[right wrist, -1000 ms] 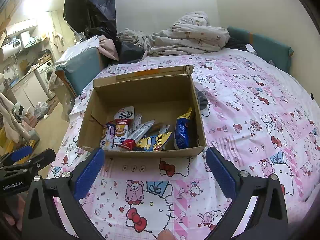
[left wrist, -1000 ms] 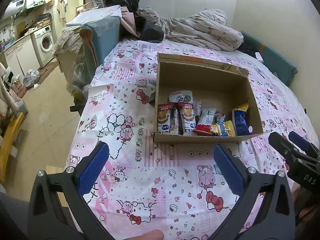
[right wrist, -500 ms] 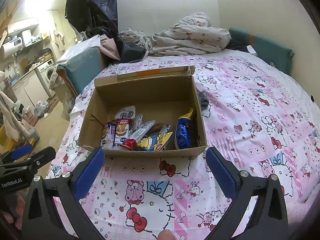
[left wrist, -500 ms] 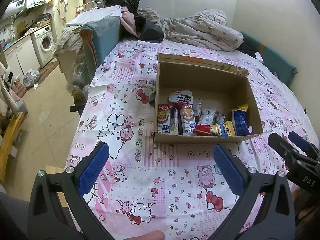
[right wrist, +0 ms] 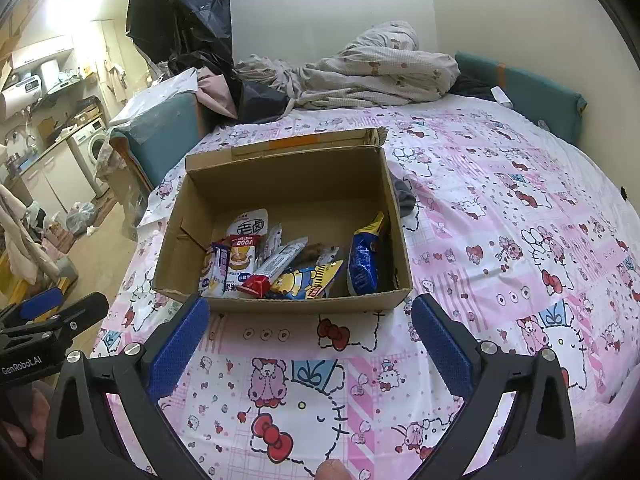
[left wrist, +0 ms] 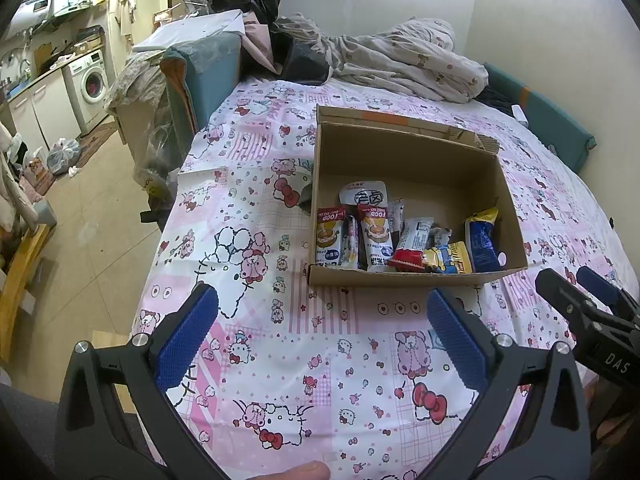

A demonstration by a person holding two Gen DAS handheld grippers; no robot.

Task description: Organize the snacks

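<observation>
Reading "FOOD" on red-topped packets (left wrist: 374,236) inside cardboard box (left wrist: 404,278).

Bed (left wrist: 248,360), pink cartoon sheet; cardboard box (left wrist: 404,278) and crumpled blanket (left wrist: 404,64) on it.

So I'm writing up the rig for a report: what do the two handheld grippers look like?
Both match: the left gripper and right gripper have black angular frames with silver screws and two fingers faced with blue textured pads. Seen from the other camera, the left gripper's body reads "GenRobot.AI" and the right's "DAS". No cables or sleeves show.
</observation>
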